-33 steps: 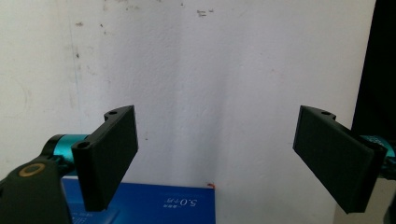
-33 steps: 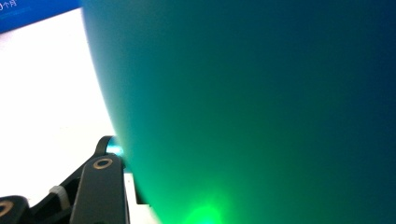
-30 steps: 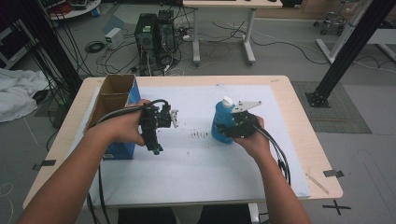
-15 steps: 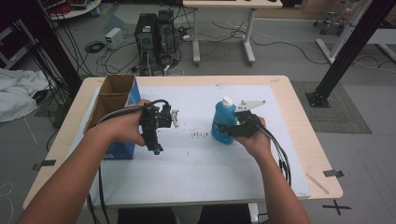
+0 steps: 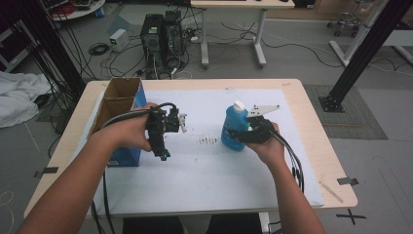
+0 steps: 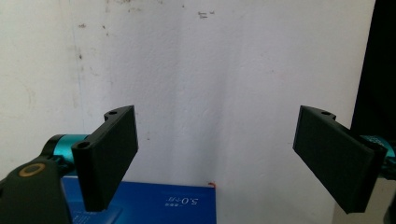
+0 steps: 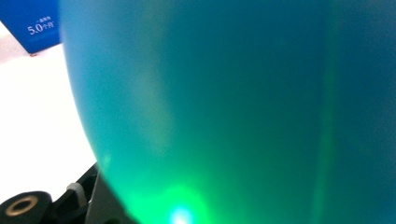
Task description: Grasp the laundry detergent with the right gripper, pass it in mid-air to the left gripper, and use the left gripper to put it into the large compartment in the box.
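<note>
— What is laid out, from the biggest thing down?

— A wooden table (image 5: 311, 126) is covered by a white sheet (image 5: 209, 165). At its left edge an open cardboard box with blue sides (image 5: 119, 105) is stood upright, its printed blue face also caught low in the left gripper view.

— And the bottle?

— A blue bottle with a white cap (image 5: 234, 127) is stood upright on the sheet, right of centre. It is pressed so close to the right gripper's camera that little else is seen there (a green glare is thrown across it).

— How are the tongs held?

— The right gripper (image 5: 248, 131) is set against the bottle's side; whether it is clamped cannot be told. The left gripper (image 6: 217, 158) is held above the sheet just beside the box, jaws spread wide, nothing between them.

— Anything smaller?

— A patch of small dark marks (image 5: 208, 141) is seen between the two grippers.
</note>
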The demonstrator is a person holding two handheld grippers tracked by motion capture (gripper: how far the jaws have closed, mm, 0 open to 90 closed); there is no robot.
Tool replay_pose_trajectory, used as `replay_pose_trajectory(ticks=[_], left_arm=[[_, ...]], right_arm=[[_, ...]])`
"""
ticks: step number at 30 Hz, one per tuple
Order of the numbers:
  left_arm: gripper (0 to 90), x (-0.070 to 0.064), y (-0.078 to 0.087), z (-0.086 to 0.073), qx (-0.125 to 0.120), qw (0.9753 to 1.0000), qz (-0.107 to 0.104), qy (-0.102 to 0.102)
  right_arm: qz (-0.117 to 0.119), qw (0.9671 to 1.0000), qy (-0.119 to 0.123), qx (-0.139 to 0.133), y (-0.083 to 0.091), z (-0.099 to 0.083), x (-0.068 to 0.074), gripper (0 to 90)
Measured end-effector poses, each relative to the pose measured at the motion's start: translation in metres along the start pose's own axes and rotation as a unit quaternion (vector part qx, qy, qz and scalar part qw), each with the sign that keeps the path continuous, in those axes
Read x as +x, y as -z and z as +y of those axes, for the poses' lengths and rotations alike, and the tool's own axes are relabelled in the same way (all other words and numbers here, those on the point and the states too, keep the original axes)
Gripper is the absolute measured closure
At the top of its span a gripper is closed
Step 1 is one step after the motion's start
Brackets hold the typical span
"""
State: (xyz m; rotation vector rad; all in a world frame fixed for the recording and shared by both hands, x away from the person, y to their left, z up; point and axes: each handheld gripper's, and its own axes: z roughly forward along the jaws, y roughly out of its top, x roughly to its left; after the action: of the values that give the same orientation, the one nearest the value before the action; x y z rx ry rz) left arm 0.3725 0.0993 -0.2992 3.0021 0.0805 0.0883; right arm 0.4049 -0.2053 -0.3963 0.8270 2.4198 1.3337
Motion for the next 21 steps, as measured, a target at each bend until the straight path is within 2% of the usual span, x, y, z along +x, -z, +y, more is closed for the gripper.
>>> replay_pose_trajectory(ticks=[8,11,13,14,15,21], left_arm=[[13.9,-0.001,0.014,0.003,-0.005,0.9999,0.007,-0.004],[13.9,-0.002,0.020,0.004,-0.011,0.9999,0.006,-0.007],[14.0,-0.003,0.022,0.005,-0.011,0.9999,0.006,-0.007],[13.9,-0.005,0.028,0.008,-0.012,0.9998,0.009,-0.012],[13.9,-0.006,0.030,0.009,-0.014,0.9998,0.009,-0.013],[13.9,-0.013,0.044,0.018,-0.012,0.9996,0.012,-0.025]], right_arm=[[0.017,0.9997,0.017,-0.007,0.015,0.007,0.012,46.0],[0.033,0.9988,0.036,-0.009,0.024,0.013,0.023,45.9],[0.036,0.9985,0.040,-0.010,0.026,0.015,0.025,46.0],[0.054,0.9970,0.054,-0.014,0.032,0.022,0.035,45.9],[0.063,0.9962,0.058,-0.015,0.034,0.024,0.038,45.8],[0.104,0.9904,0.091,-0.005,0.038,0.037,0.060,45.9]])
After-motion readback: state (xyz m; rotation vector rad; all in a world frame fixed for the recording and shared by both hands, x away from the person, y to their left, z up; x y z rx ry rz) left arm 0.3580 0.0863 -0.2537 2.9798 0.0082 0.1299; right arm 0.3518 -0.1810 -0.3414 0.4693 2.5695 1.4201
